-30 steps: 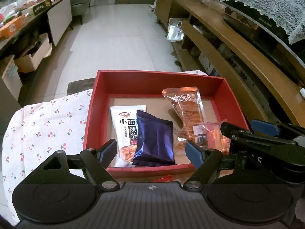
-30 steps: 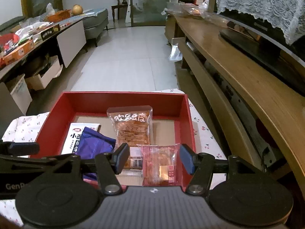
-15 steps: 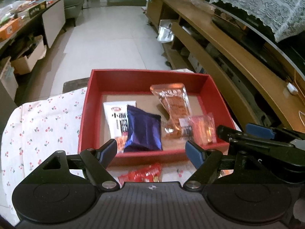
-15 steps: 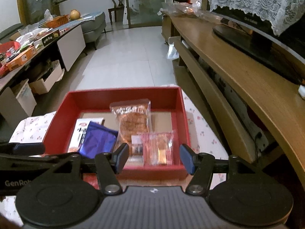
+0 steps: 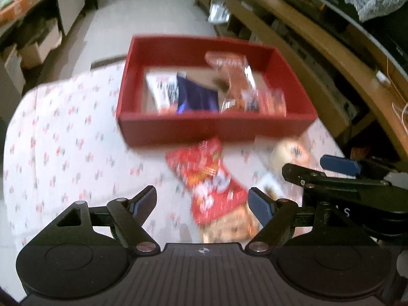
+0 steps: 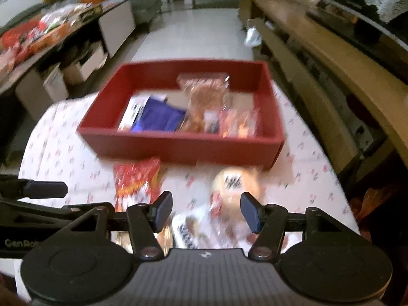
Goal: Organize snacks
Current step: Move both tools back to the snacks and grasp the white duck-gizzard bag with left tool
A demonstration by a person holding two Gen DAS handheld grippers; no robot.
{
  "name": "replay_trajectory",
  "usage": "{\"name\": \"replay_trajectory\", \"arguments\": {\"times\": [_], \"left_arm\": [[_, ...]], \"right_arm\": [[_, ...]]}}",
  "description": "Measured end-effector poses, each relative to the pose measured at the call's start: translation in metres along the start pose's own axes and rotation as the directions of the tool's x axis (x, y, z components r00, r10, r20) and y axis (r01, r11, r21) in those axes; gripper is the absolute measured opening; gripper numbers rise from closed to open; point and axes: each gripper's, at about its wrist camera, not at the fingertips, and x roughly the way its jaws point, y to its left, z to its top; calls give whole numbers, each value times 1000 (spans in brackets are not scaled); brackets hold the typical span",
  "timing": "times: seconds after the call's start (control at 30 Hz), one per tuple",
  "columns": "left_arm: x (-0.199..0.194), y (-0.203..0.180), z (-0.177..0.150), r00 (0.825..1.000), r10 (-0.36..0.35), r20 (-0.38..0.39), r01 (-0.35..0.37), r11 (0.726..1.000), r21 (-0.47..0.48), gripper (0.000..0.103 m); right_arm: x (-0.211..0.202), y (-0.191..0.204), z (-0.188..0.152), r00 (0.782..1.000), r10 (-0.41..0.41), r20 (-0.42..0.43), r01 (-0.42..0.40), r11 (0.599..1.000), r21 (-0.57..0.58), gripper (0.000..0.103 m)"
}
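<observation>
Tile floor (image 6: 204, 28) runs away down the middle, with a long wooden shelf unit (image 6: 331, 58) on the right and a cluttered counter (image 6: 51, 33) on the left, so the open lane is straight ahead past the box.

Both views are motion-blurred. On the tabletop (image 5: 63, 148), under a cherry-print cloth, a red box (image 5: 214, 127) sits at the far end. Its right wall is close to the cloth's right edge, while the left side has lots of bare cloth. Inside it are a white pack (image 5: 163, 91), a dark blue pack (image 5: 196, 97), an orange pack (image 5: 232, 68) and a small clear-wrapped one (image 5: 272, 99).

Just in front of the near wall lies a red pack (image 5: 209, 176), and beside it on the right a round bun-looking pack (image 6: 237, 183).

Left tool (image 5: 201, 201) is spread wide, holding nothing, with the red pack lying between its fingers. Right tool (image 6: 205, 211) is also released and empty, over a pile of wrappers (image 6: 193, 229) that only the right view shows clearly. Each view catches the other tool at its edge.
</observation>
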Motion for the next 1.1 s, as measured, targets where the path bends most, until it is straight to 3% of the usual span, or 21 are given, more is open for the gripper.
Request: {"name": "replay_trajectory", "arguments": {"times": [0.3,0.5,0.63,0.9,1.0,1.07,1.1], "left_arm": [[5,19,-47,994,32,-101,-36,998,-44,85],[7,30,-69,986,26,-165,-40,996,-82,86],[14,36,-75,979,30,-202,-53,993,-108,86],[21,31,-75,979,53,-199,-71,994,-83,89],[17,25,-77,979,73,-190,-84,995,-51,79],[16,24,-76,980,81,-183,-91,995,-48,62],[16,26,-75,981,63,-185,-76,995,-65,62]], "right_arm": [[14,29,-29,996,14,-86,-23,994,-111,66],[13,28,-25,996,20,-83,-28,995,-99,69],[14,36,-23,995,36,-88,-47,991,-123,69],[19,41,-18,995,40,-95,-52,990,-133,69],[22,39,-15,995,34,-98,-47,990,-131,69],[24,37,-11,995,29,-96,-41,991,-128,69],[26,35,-9,995,26,-96,-38,992,-120,69]]}}
